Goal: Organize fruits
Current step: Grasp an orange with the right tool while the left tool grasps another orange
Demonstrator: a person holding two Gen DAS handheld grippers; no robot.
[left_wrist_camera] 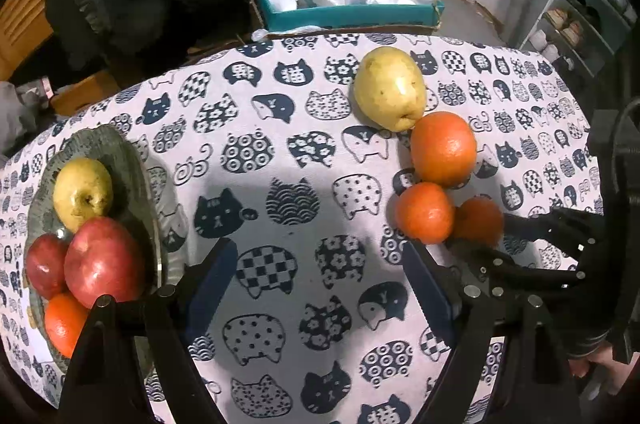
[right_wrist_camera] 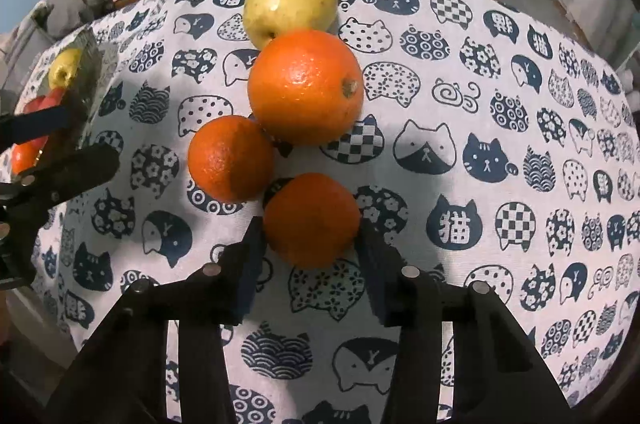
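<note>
The job looked about half done from where I stood. On the plate point(left_wrist_camera: 132, 160), out at nine o'clock on the tabletop point(left_wrist_camera: 288, 128), four fruits were already gathered: a yellow pear point(left_wrist_camera: 82, 192), a big red apple point(left_wrist_camera: 105, 261) leaning against it, a second red apple point(left_wrist_camera: 45, 266) beside that, and a small orange point(left_wrist_camera: 64, 324) at the near rim. Four more still lay loose on the cat-print cloth, clustered toward two o'clock: another pear point(right_wrist_camera: 290, 4) farthest away, a large orange point(right_wrist_camera: 306, 86) touching it, then two small oranges nearer in.

The right gripper point(right_wrist_camera: 310, 236) was down at the nearest of these, the small orange point(right_wrist_camera: 311, 220). Its fingers point(right_wrist_camera: 250, 264) stood one on each side of the fruit, close against its flanks, but I could not tell for certain whether they had clamped or were only bracketing it; the orange still seemed to sit on the cloth. The other small orange point(right_wrist_camera: 231, 158) sat just to its ten o'clock, close enough that a careless lift might nudge it.

The left gripper point(left_wrist_camera: 318, 288) hung over bare cloth between plate and cluster, fingers spread wide and holding nothing.

By my reckoning this orange was next for the plate, with three fruits to follow.
</note>
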